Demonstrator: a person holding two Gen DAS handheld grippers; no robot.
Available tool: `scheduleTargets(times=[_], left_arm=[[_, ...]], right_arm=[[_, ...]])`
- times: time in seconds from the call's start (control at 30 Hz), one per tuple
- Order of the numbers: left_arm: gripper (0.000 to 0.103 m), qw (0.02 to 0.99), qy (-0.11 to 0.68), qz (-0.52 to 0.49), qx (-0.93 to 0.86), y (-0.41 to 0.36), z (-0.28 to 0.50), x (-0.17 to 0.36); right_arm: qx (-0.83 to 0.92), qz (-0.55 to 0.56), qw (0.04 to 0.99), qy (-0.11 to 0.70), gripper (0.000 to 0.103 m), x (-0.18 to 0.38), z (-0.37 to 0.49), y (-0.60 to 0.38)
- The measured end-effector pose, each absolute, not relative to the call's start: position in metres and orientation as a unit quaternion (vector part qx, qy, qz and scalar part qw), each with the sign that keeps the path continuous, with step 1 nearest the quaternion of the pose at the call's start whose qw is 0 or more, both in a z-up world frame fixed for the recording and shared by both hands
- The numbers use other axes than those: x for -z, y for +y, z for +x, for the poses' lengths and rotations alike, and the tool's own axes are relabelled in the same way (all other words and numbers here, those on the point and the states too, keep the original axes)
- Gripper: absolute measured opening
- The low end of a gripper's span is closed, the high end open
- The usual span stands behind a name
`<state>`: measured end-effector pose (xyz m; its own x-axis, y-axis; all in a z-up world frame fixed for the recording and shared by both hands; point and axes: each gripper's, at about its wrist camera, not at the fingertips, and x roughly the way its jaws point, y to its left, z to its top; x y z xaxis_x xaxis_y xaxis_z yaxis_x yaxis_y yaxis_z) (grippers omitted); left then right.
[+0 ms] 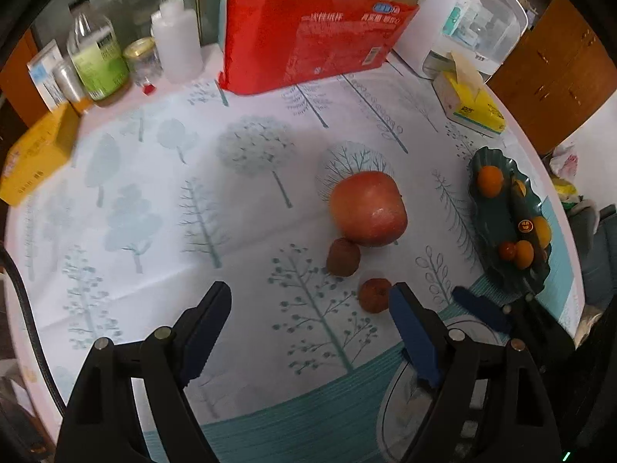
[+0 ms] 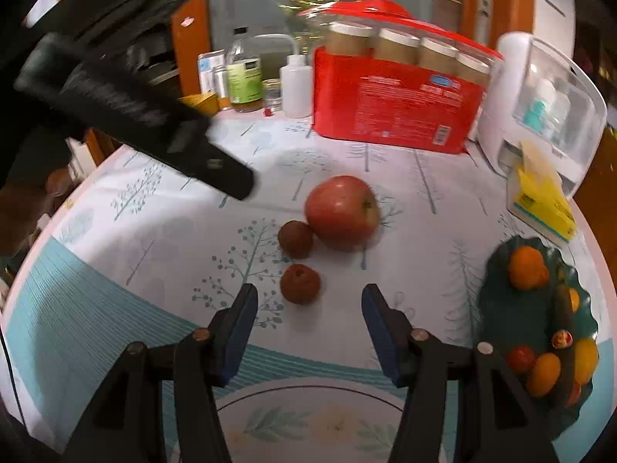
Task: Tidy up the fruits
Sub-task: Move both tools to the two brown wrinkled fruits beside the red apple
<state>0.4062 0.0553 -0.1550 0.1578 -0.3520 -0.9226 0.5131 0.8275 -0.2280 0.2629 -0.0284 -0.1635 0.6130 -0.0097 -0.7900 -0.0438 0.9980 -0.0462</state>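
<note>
A big red apple lies on the tree-print tablecloth. A brown kiwi touches its near side. A small wrinkled red fruit lies nearer still. A dark green scalloped dish on the right holds several oranges and small tomatoes. My left gripper is open and empty, above the cloth left of the fruits. My right gripper is open and empty, with the wrinkled fruit just beyond its fingertips. A white patterned plate lies below the right gripper.
At the back stand a red pack of paper cups, several bottles and a jar, a white appliance, a yellow tissue pack and a yellow box. The table edge curves at the right.
</note>
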Motion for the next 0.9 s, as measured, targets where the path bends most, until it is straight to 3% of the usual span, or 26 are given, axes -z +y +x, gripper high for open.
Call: scheduleTargets(times=[0.33,0.67,0.8,0.9], left_arm=[[0.082,0.762,0.575,0.026,0.297,0.045,0.415,0.199],[0.059,0.758,0.579,0.018,0.301,0.030,0.417,0.224],[0.053,0.762,0.570,0.012,0.308,0.030,0.418,0.226],[0.042,0.755,0.571,-0.004,0.321,0.030,0.419,0.227]], right_arm=[[0.002,-0.037,0.898,0.439,0.056,0.195,0.274,-0.017],[0.002,-0.018,0.895,0.446,0.055,0.204,0.283,-0.024],[-0.003,-0.020,0.892,0.451,0.042,0.207,0.286,-0.024],[-0.001,-0.023,0.890,0.455,0.034,0.212,0.288,-0.024]])
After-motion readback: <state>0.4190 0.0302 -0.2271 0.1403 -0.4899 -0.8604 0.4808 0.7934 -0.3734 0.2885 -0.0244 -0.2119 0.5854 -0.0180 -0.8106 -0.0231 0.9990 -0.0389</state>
